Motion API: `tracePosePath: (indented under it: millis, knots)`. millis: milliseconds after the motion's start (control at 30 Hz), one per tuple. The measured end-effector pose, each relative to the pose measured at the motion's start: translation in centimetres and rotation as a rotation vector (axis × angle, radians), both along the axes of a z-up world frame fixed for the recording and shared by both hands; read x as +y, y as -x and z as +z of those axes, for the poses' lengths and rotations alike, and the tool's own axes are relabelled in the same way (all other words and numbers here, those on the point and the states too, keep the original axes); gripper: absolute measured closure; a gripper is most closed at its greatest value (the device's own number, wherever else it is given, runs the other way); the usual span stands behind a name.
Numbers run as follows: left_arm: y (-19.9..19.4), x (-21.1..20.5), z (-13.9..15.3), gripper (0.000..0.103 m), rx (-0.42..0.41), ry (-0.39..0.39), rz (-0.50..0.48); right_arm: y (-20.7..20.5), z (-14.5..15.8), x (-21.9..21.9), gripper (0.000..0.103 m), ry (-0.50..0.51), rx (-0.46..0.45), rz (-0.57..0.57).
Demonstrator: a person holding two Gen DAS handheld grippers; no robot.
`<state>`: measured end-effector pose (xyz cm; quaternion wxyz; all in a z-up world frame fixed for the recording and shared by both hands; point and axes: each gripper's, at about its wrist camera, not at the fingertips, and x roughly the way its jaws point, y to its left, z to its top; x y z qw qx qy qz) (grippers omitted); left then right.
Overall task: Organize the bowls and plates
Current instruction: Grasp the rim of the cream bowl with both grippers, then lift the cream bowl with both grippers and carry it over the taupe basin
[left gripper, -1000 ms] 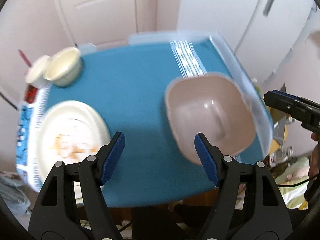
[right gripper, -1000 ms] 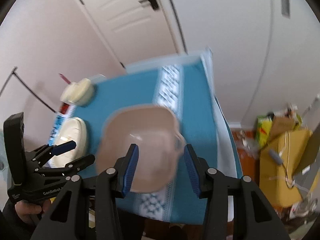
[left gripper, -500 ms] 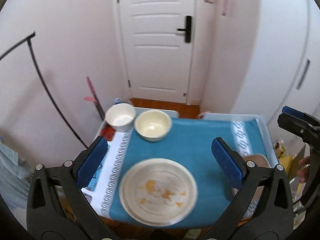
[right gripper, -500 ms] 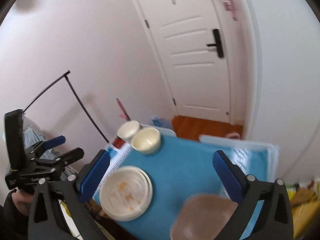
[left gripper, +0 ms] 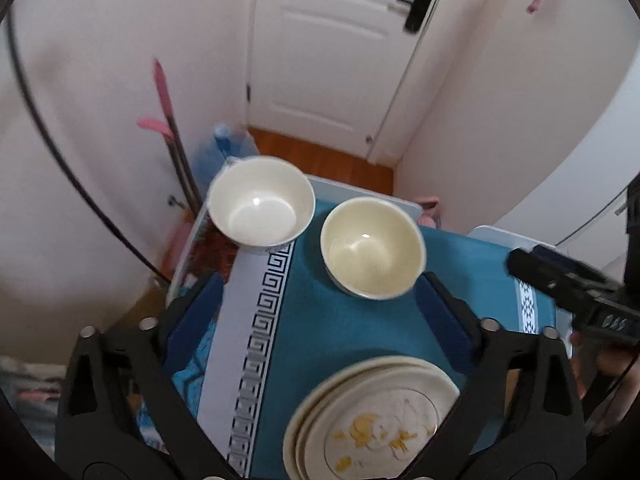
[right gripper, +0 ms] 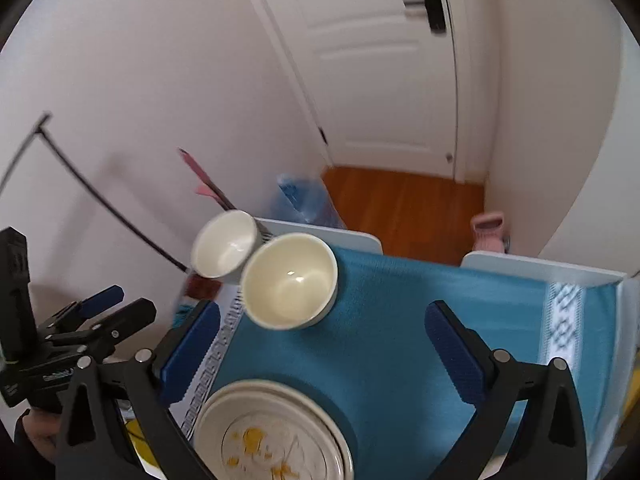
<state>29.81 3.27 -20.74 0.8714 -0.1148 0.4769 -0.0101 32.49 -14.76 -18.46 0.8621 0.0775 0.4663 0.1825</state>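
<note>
Currently we list: left gripper (left gripper: pixel 320 320), black with blue pads, jaws wide apart after easing in slightly, nothing between them; right gripper (right gripper: pixel 320 352), jaws fully spread, empty. Both hover over the teal patterned tablecloth (left gripper: pixel 352 320). On it: a white round bowl (left gripper: pixel 261 202) beside a cream round bowl (left gripper: pixel 372 248); nearer us, stacked cream plates (left gripper: pixel 372 420) with yellow crumbs. A second ago, a taupe square bowl sat between the right gripper's jaws; it is now out of view.
</note>
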Motion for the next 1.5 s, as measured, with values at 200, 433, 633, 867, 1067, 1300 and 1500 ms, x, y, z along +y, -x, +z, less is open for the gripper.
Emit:
tracePosePath:
  millis: [200,433,633,867,1067,1300,1500]
  knots:
    - [-4.9,-0.5,-6.3,0.043,0.124,0.055,-0.089,-4.2,-6.8,2.7,0.036,0.011,0.161,-0.033]
    - [-7.4,-1.7,-10.4,0.068,0.193,0.081,-0.151,-6.2,-10.7,3.4,0.060,-0.008,0.249,-0.070]
    - [-8.1,-2.6,-11.2,0.083,0.197,0.071,-0.185,-6.6,-11.6,3.5,0.078,-0.036,0.269,-0.069]
    - [-8.1,-2.9,-10.9,0.084,0.189,0.038,-0.186,-6.9,-11.7,4.2,0.084,-0.045,0.265,-0.059]
    - [-7.8,-4.3,-9.3,0.084,0.154,-0.026,-0.213,-6.6,-10.8,3.7,0.084,-0.049,0.252,-0.075]
    - [-6.5,-6.6,-5.8,0.084,0.119,-0.024,-0.245,-4.9,-7.7,1.8,0.084,-0.046,0.210,-0.103]
    - [-4.0,-10.6,-1.5,0.084,0.072,-0.019,-0.296,-1.4,-3.3,-1.5,0.084,-0.042,0.157,-0.137]
